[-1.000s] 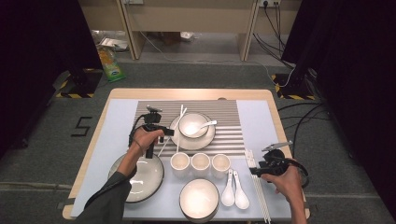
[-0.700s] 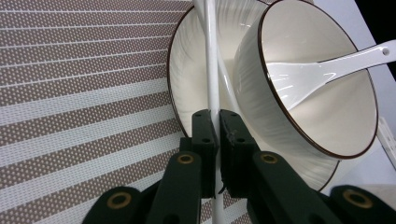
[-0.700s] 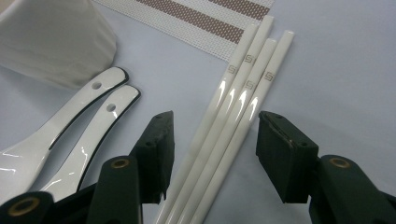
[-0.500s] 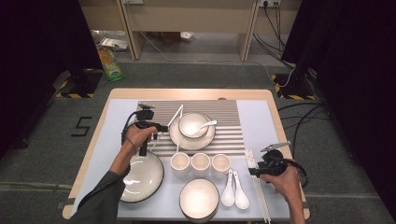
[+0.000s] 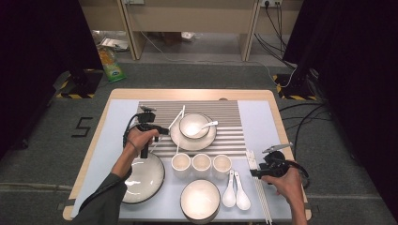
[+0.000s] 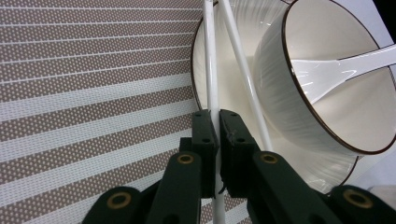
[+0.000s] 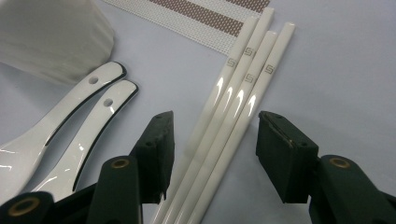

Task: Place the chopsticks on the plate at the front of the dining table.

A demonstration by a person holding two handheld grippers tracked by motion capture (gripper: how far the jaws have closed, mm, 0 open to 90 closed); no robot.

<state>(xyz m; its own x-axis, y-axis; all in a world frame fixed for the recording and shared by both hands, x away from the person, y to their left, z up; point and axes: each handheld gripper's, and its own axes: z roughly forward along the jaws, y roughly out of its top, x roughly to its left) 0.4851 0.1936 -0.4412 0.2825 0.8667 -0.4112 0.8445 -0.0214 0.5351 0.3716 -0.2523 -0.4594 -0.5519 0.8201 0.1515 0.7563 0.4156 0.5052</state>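
My left gripper (image 5: 162, 131) (image 6: 215, 116) is shut on a white chopstick (image 6: 211, 70) that leans on the rim of a white plate (image 6: 233, 100) (image 5: 190, 142). A second chopstick (image 6: 243, 79) crosses close beside it, outside the jaws. A dark-rimmed bowl (image 5: 192, 126) (image 6: 289, 107) with a white spoon (image 5: 210, 124) (image 6: 345, 67) in it sits on that plate. My right gripper (image 5: 255, 173) (image 7: 219, 154) is open, its jaws standing on either side of several white chopsticks (image 7: 238, 98) (image 5: 261, 194) that lie together on the table at the right.
Three small cups (image 5: 201, 164) stand in a row mid-table. A large dish (image 5: 143, 176) is front left and a bowl (image 5: 200, 199) at the front edge. Two white spoons (image 5: 235, 190) (image 7: 70, 135) lie left of the chopsticks. A striped mat (image 5: 232, 129) covers the table's far middle.
My left gripper has shifted a little beside the plate with the chopstick still in its jaws. The right gripper has stayed in place.
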